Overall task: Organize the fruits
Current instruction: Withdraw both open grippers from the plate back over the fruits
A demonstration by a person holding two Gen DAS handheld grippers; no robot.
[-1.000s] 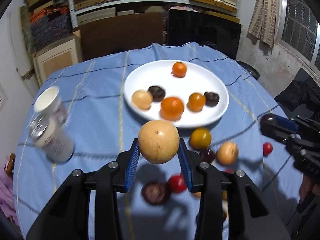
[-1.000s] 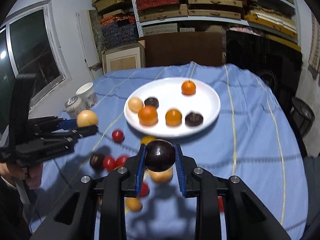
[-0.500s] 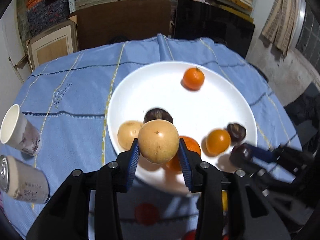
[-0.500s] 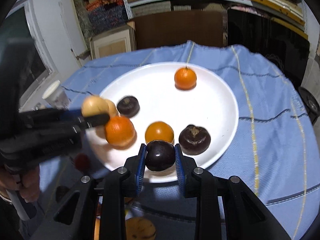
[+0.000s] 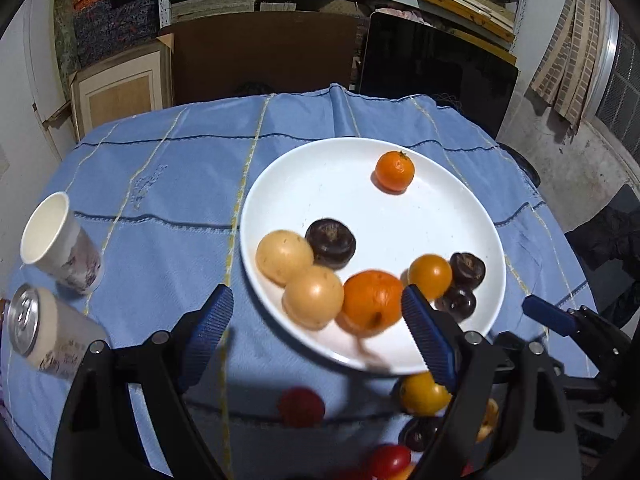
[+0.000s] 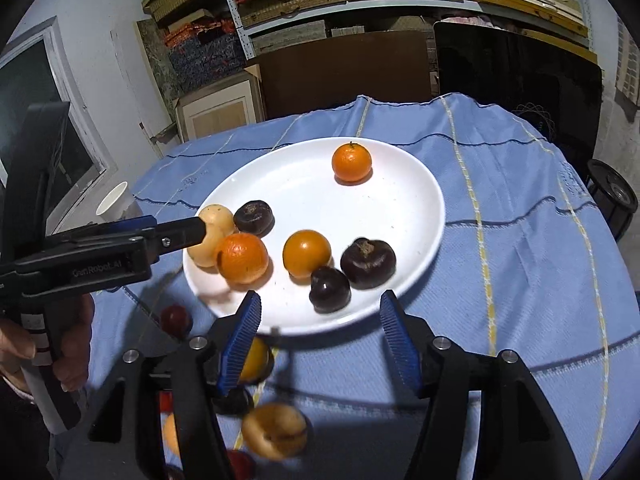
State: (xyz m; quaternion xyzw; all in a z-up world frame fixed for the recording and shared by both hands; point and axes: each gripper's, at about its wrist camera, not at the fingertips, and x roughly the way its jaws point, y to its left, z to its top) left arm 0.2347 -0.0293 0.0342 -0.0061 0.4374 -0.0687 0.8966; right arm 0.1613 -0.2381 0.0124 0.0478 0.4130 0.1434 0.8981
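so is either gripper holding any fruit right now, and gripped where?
Nothing held. Left gripper and right gripper jaws are opening, clear of the pale fruit and dark fruit on the plate.

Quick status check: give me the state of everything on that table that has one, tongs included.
Left tongs: jaws opening, nothing gripped.
Right tongs: jaws opening, nothing gripped.
Round white plate: holds eight fruits.
Pale yellow round fruit: lying on the plate, released.
Small dark purple fruit: lying on the plate, released.
White paper cup: upright, open.
Silver-topped drink can: upright, whether opened unclear.
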